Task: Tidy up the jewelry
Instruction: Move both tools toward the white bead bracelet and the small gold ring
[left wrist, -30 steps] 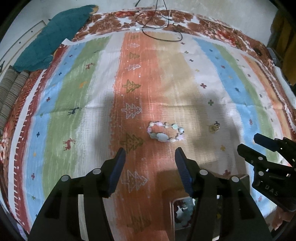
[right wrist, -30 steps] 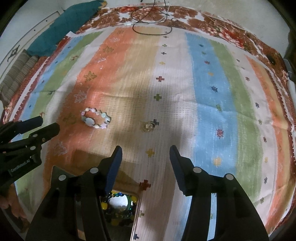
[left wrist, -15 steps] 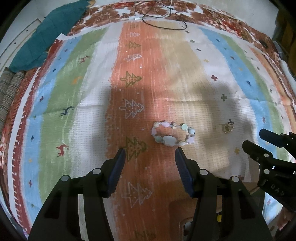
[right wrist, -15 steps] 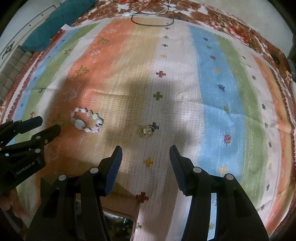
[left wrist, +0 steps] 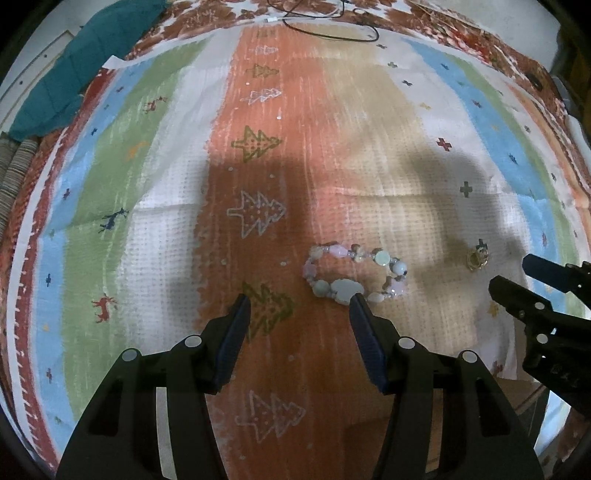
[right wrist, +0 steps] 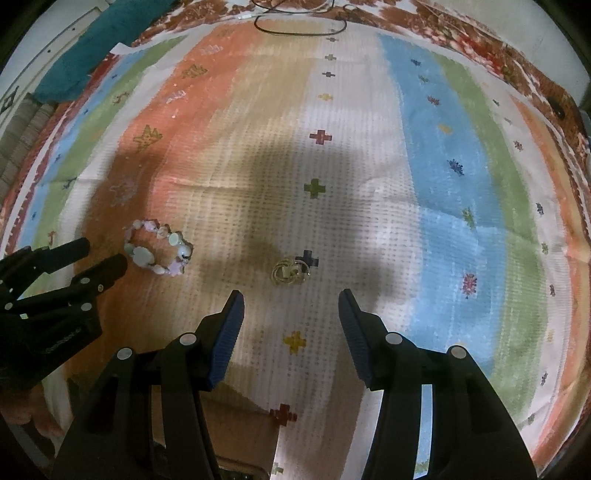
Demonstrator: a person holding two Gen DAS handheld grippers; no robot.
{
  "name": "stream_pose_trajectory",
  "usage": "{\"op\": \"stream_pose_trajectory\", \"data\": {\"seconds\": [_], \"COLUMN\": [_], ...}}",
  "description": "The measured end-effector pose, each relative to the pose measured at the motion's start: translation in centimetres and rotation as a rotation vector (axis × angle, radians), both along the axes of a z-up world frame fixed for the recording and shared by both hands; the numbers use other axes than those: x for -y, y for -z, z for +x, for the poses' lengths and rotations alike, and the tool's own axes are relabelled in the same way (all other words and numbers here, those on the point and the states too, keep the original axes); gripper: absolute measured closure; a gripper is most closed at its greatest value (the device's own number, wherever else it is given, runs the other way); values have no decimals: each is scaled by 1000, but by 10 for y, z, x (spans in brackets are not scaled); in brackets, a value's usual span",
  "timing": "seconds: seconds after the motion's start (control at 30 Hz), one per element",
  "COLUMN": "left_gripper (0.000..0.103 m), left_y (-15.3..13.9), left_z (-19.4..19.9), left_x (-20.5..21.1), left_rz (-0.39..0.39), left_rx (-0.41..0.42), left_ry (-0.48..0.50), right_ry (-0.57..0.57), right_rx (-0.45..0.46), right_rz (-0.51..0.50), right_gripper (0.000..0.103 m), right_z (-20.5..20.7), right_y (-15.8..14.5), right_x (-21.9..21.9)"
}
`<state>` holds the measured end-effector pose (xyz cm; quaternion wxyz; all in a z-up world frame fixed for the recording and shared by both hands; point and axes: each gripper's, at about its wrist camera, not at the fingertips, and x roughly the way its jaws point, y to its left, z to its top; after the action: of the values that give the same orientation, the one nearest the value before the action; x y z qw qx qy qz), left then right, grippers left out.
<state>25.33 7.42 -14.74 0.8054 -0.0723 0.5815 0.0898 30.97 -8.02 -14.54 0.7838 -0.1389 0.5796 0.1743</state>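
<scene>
Left gripper (left wrist: pixel 300 308): my jaws stand about half open with nothing between them; I point steeply down at the cloth. The right fingertip (left wrist: pixel 356 301) overlaps the bracelet's near edge in my view; whether it touches, I cannot tell.
Right gripper (right wrist: pixel 291 303): jaws also about half open, empty, apart from everything.
Bracelet (left wrist: pixel 354 273): a loop of pale pink, white and green beads, flat on the orange stripe, near the cloth's middle.
Ring (right wrist: pixel 290 272): a small gold tangle on the white stripe beside a dark cross, just ahead of my right jaws and between their lines; well apart from the bracelet.
Cloth (right wrist: pixel 443 192): striped orange, beige, white, blue and green, with trees, deer and crosses; creased across its middle, shadowed under my grippers.
Far edge: a black cable (left wrist: pixel 328 26) loops there.
Far left corner: a teal cushion (left wrist: pixel 70 70) lies just off the cloth.
</scene>
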Motion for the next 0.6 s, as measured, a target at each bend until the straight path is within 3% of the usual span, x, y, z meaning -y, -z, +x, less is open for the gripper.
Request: {"op": "stream_pose_trajectory", "data": {"seconds": [0.47,0.6], "left_gripper": [48,49], "left_y": [17,19], "left_z": [23,29], "left_x": [-7,-8], "left_rz": [-13,-17], "left_rx": [-6,-2], "left_ry": [2,5], "right_ry": [18,19], "right_rx": [-23,-36], "right_rz": [-11,-14], "right_gripper": [50,55], "right_z": [18,24], "right_y": [19,25], "right_x": [-9,-11]}}
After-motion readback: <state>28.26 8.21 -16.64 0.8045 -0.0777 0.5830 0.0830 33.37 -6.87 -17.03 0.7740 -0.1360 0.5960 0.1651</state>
